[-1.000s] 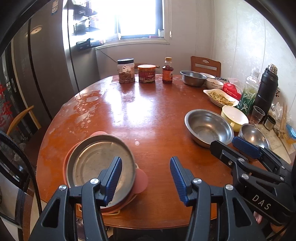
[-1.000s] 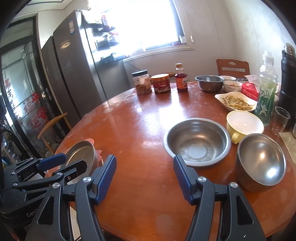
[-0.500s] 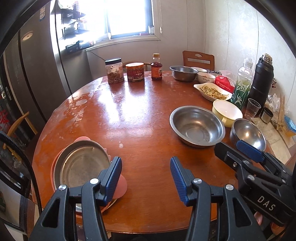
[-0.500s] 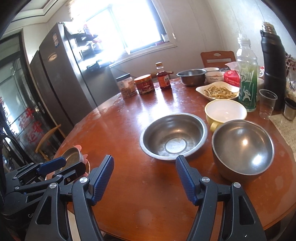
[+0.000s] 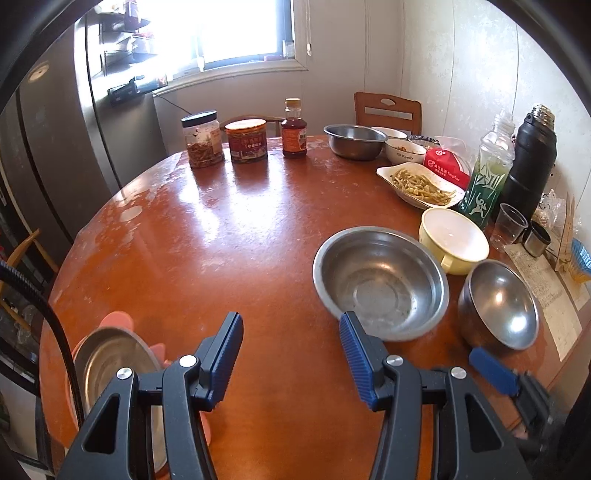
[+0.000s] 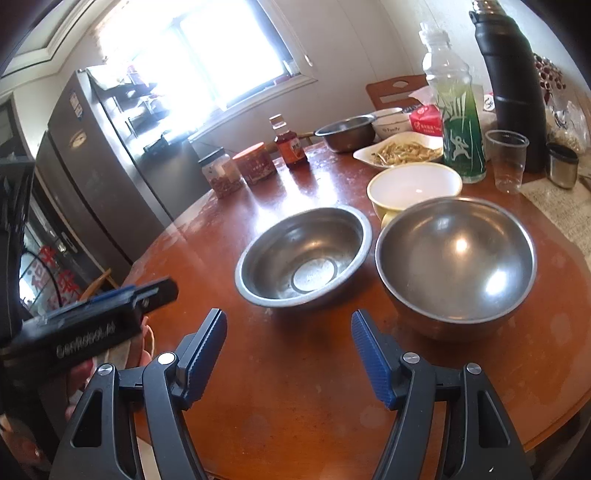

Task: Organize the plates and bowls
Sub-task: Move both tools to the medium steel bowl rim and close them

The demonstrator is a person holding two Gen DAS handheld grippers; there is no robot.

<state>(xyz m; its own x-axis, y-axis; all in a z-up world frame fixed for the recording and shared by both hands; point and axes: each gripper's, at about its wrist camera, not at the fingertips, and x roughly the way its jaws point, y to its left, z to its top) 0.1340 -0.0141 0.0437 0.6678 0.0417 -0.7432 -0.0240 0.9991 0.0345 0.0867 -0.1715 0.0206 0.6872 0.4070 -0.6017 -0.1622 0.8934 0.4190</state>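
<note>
Both grippers (image 5: 291,350) (image 6: 288,354) nearer round steel bowls (image 5: 380,282).

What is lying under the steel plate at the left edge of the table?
A pink mat lies under the steel plate; its lobes stick out around the rim. The plate and the left gripper cover the rest of it.

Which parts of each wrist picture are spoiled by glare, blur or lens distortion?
Left wrist view: the window is blown out white, sheen streaks the table, and the fisheye bends the fridge. Right wrist view: the window is overexposed, the left gripper at the edge is motion-blurred, and bright hotspots sit in the round steel bowl.
</note>
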